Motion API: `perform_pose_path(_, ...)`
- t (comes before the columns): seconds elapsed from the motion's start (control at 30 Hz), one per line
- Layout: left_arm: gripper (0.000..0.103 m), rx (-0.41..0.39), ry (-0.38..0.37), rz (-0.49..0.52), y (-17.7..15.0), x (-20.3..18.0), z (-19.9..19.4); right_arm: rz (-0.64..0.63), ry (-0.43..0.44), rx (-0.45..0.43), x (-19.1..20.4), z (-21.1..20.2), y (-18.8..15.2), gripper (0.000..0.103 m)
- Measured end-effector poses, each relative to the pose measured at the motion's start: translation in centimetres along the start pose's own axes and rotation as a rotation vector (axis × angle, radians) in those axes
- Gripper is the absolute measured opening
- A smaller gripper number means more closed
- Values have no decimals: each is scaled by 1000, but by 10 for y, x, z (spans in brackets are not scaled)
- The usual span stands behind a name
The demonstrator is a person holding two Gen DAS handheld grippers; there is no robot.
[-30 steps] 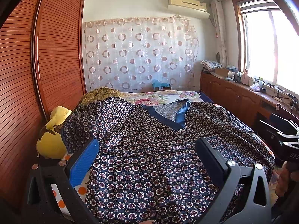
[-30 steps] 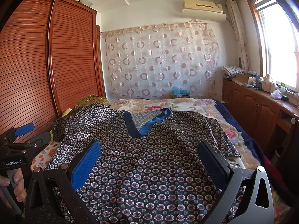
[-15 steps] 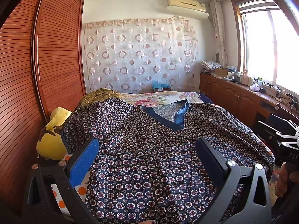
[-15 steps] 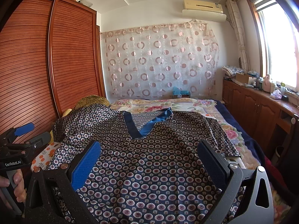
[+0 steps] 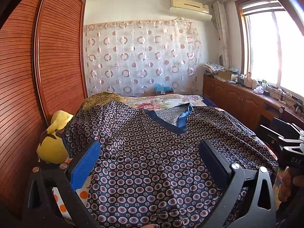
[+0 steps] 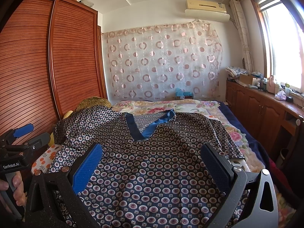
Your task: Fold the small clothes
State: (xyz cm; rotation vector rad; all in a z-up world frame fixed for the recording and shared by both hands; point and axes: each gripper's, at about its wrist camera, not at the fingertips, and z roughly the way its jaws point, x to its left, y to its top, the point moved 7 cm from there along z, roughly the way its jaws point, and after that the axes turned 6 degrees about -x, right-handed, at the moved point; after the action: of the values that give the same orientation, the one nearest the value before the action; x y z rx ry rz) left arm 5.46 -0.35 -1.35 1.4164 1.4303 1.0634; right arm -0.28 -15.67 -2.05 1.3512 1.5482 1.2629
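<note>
The shirt lies spread on the bed, collar away; left gripper and right gripper hover above its near hem, jaws apart.

Bed w/ floral cover, patterned navy top spread flat, yellow plush at left edge

Navy circle-print top (blue V-neck) lies spread across bed.
</note>
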Motion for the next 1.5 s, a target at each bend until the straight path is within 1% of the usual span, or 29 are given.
perform_pose_path(0.57,103,-2,2,1,0,-2,-1,0,0,-2,1,0,0,103)
perform_pose_path(0.73,103,12,3,0,-3,0,4,0,7,0,2,3,0,103)
perform_pose_path(0.8,103,-2,12,0,-5,5,8,1,15,4,2,6,-2,103)
perform_pose_path(0.87,103,-16,36,-2,-8,14,13,-1,20,13,2,13,-4,103)
perform_pose_path(0.9,103,-10,46,-8,-10,21,17,-2,26,20,2,15,-5,103)
perform_pose_path(1.0,103,36,54,-35,-21,41,28,-3,43,35,4,23,-10,103)
perform_pose_path(1.2,103,101,85,-49,-38,85,43,-34,55,46,9,42,-14,103)
perform_pose_path(1.37,103,133,111,-71,-48,122,47,-61,81,48,19,61,-16,103)
perform_pose_path(1.5,103,155,120,-90,-53,150,51,-71,135,76,29,78,-19,103)
